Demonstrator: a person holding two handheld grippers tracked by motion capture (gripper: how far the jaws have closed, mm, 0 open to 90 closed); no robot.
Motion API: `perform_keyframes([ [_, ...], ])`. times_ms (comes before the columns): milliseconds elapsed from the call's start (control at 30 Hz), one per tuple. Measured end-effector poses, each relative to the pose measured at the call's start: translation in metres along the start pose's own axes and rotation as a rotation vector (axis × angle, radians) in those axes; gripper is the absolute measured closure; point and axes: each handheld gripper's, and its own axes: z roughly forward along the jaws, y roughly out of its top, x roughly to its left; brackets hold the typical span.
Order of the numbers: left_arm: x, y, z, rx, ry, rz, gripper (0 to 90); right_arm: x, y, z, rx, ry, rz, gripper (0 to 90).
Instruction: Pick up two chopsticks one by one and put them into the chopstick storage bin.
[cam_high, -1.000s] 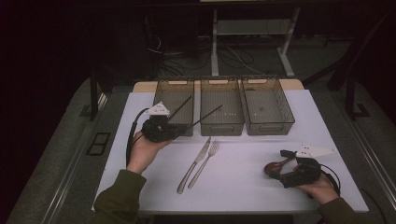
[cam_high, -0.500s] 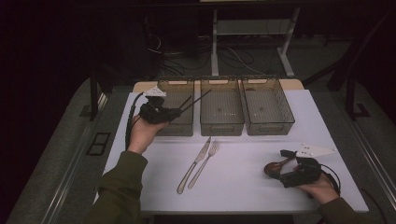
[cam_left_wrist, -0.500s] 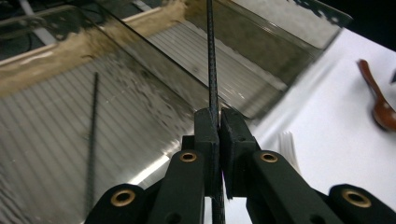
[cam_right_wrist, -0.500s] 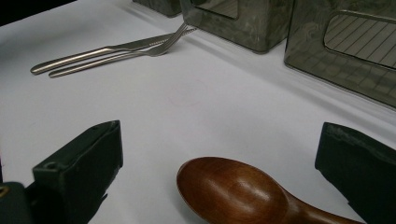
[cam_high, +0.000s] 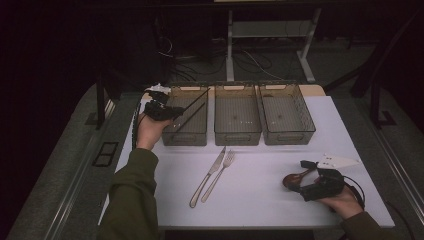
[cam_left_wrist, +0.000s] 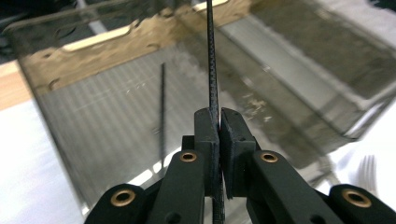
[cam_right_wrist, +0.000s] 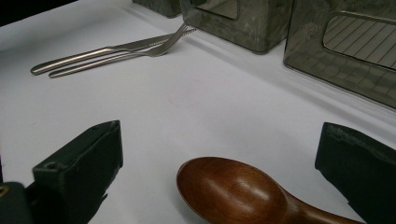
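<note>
Two grippers are at work on the white table (cam_high: 260, 200). The left gripper (cam_high: 175, 112) is near the far left corner of the table, over the left bin (cam_high: 186, 135). Its jaws are squeezed tight on a thin black stick (cam_left_wrist: 211, 60) (it looks like a chopstick). The stick pokes out past the jaws and reaches over the open bin. A second black stick (cam_left_wrist: 162, 107) lies down inside that bin, on its ribbed floor.

The right gripper (cam_high: 303, 186) is near the front right corner of the table. Its jaws are wide apart and hold nothing. A brown wooden spoon (cam_right_wrist: 233, 193) lies flat on the table between the two jaws, with its bowl pointing away from the hand. The jaws do not touch it.

Three see-through bins stand in a row along the far edge of the table: the left bin, the middle bin (cam_high: 237, 131) and the right bin (cam_high: 287, 134). They sit just beside each other.

A metal knife (cam_high: 207, 171) and a metal fork (cam_high: 219, 175) lie side by side in the middle of the table, just in front of the bins. Their tips point toward the middle bin.
</note>
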Motion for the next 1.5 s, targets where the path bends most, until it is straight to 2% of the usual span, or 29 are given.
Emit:
perform_keyframes([
  [167,0.009,-0.003,0.007,0.045,0.031,-0.010,85.0,0.000,0.000,0.000,-0.001,0.000,-0.001,0.4],
  [367,0.013,-0.006,0.016,0.088,0.064,-0.027,85.0,0.000,0.000,0.000,-0.001,0.001,-0.002,0.3],
  [433,0.013,-0.005,0.020,0.099,0.069,-0.027,85.0,0.000,0.000,0.000,-0.001,0.001,-0.001,0.3],
  [667,0.009,-0.002,0.031,0.159,0.077,0.010,84.9,0.000,0.000,-0.001,-0.003,0.002,0.000,0.3],
  [733,0.007,-0.002,0.035,0.167,0.082,0.003,84.8,0.000,0.000,-0.001,-0.003,0.002,0.001,0.3],
  [900,0.007,-0.003,0.039,0.181,0.066,-0.007,84.1,0.000,0.000,-0.001,-0.004,0.003,-0.001,0.3],
  [1133,0.007,-0.002,0.037,0.160,0.060,-0.010,77.3,0.000,0.000,-0.001,-0.004,0.004,-0.004,0.3],
  [1267,0.005,0.000,0.033,0.132,0.052,-0.010,74.6,0.000,0.000,-0.001,-0.003,0.004,-0.002,0.3],
  [1367,0.003,0.001,0.029,0.097,0.037,-0.009,72.3,0.000,0.000,-0.001,-0.002,0.004,-0.002,0.3],
  [1467,0.002,0.003,0.022,0.073,0.006,0.022,66.4,0.000,0.000,-0.001,-0.003,0.002,-0.001,0.3],
  [1500,0.000,0.003,0.020,0.065,-0.003,0.016,64.7,0.000,0.000,-0.001,-0.003,0.003,0.001,0.3],
])
